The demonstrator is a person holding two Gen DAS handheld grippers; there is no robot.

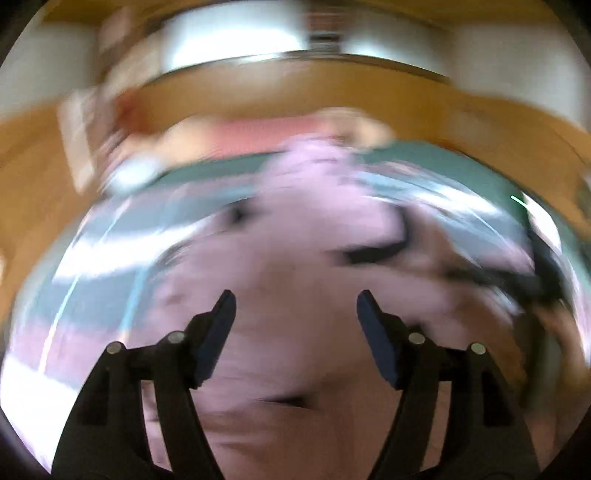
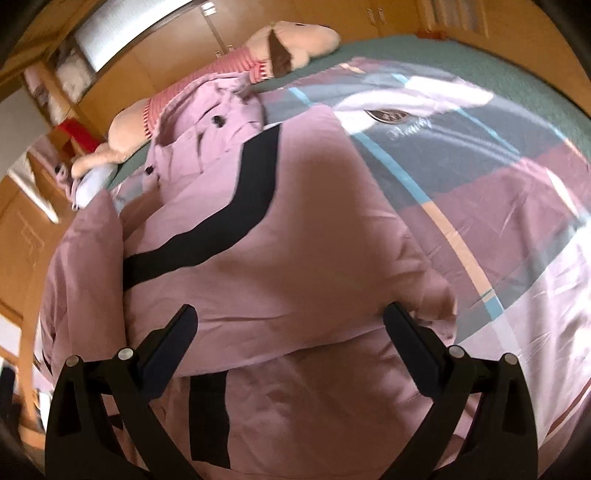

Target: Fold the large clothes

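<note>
Black fingers of the right hand-held gripper (image 2: 290, 319) stand spread wide at the bottom of the right wrist view, pinching nothing; just beyond and between them lies the pink garment (image 2: 288, 236), a large piece with a broad black stripe (image 2: 221, 221) curving across it and dark buttons (image 2: 218, 120) near its far end; the cloth is heaped in soft folds on the bed, over a checked bedcover (image 2: 480, 177) of grey, maroon, white and pale blue bands; on that cover sits an oval crest with a cursive word beneath it, too small to read with certainty; a plush toy (image 2: 295, 37) in a red-striped top lies along the far edge of the bed, on a green sheet (image 2: 498, 62); wooden wardrobes (image 2: 332, 14) stand behind.

Left wrist view is heavily blurred; the left hand-held gripper (image 1: 295, 302) likewise has its blue-padded fingers (image 1: 218, 332) spread apart with nothing between them; the same pink garment (image 1: 295, 229) fills the middle of that view directly ahead of the fingers, whether touching them I cannot tell.
</note>
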